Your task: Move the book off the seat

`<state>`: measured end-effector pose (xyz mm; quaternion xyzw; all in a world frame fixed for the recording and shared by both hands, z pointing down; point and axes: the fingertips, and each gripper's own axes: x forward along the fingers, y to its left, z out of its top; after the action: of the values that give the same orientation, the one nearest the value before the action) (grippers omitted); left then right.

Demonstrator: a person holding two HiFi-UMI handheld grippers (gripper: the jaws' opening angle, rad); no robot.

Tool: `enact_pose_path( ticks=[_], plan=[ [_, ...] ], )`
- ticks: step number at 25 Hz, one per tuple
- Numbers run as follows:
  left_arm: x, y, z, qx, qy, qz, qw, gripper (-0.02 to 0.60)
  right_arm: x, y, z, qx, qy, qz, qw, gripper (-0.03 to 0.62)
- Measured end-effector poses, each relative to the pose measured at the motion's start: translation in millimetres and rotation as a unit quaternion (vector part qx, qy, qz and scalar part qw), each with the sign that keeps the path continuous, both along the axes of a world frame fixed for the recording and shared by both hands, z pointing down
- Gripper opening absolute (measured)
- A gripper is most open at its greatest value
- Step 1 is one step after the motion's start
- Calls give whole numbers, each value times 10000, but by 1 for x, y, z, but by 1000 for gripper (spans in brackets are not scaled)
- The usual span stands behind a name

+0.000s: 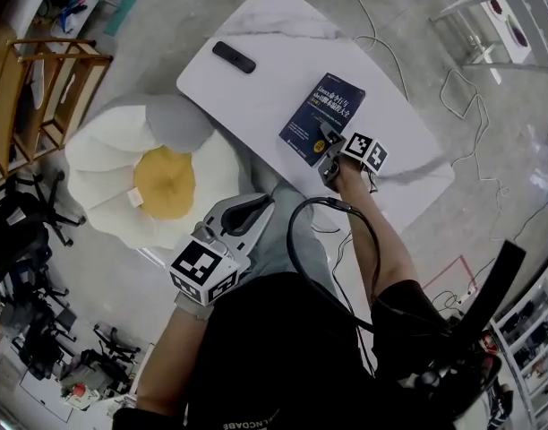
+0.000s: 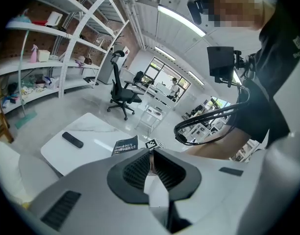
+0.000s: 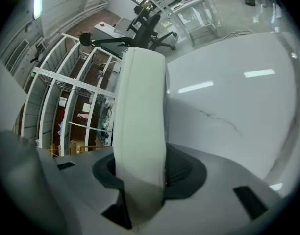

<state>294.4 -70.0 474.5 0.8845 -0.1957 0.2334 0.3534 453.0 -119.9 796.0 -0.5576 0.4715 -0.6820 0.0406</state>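
Jaws of right gripper (image 1: pixel 328 141) tight on edge of book (image 1: pixel 319 110); left gripper (image 1: pixel 261 204) jaws seemingly together, empty.

The floor (image 1: pixel 153 47) is bare grey concrete, with loose cables (image 1: pixel 477 115) lying across it. A white marble-patterned table (image 1: pixel 283 25) stands at centre, and a wooden rack (image 1: pixel 41 88) at far left. Open white shelving (image 2: pixel 66 38) lines one wall. A black office chair (image 2: pixel 121 94) stands near bright windows (image 2: pixel 162 75). The ceiling strip lights (image 2: pixel 182 21) are lit.
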Motion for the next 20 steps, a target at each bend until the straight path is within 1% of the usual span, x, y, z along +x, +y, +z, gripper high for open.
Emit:
enact_pose_path(
  ticks=[4, 9, 12, 15, 17, 20],
  plan=[
    [2, -1, 5, -48, -14, 20, 10000, 8, -2, -4, 10, 73, -84, 147, 9998, 170],
    [-4, -3, 10, -107, -57, 3, 9999, 8, 2, 5, 25, -58, -8, 396, 9992, 170],
    [-5, -2, 15, -154, -76, 11, 9999, 8, 6, 12, 34, -124, -5, 339, 9993, 174],
    [-9, -1, 19, -207, -115, 19, 9997, 8, 5, 14, 39, -140, -34, 156, 9998, 219],
    [-12, -2, 22, -243, -133, 16, 9996, 8, 4, 14, 43, -168, -95, 163, 9997, 243],
    [-14, -2, 25, -273, -140, 32, 9995, 8, 3, 14, 47, -240, -145, 150, 9995, 258]
  ],
)
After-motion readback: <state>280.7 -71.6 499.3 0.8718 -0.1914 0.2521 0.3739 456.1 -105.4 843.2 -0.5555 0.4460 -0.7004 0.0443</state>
